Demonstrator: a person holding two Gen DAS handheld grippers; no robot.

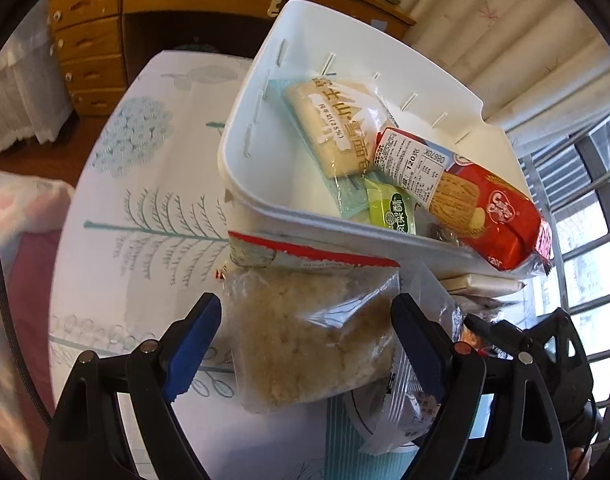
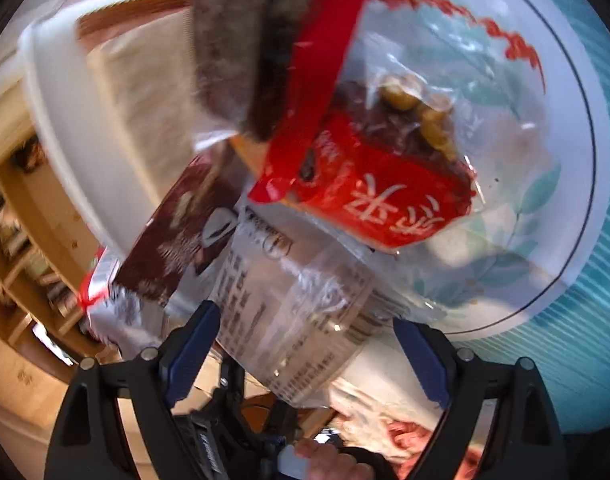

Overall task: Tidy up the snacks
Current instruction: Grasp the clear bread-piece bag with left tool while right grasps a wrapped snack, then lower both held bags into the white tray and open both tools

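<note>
Bedroom corner: wooden dresser behind, window bars to the right, table under a leaf-print cloth.

Left gripper: we see both blue pads spread wide, a clear crumb-cake bag between them with a gap at the left pad; released, not pinching.

Right gripper: jaws also spread, over a clear printed wrapper; view blurred, contact unclear.

Outward: white bin sits just beyond, tilted in view, already holding a cream bun pack, a green pastry and a red biscuit roll overhanging its rim.

Risks, as we judge: 2 open claws crowding 1 pile could nudge the bin and tip the roll out; a hard pinch would crush the crumbly cake.
</note>
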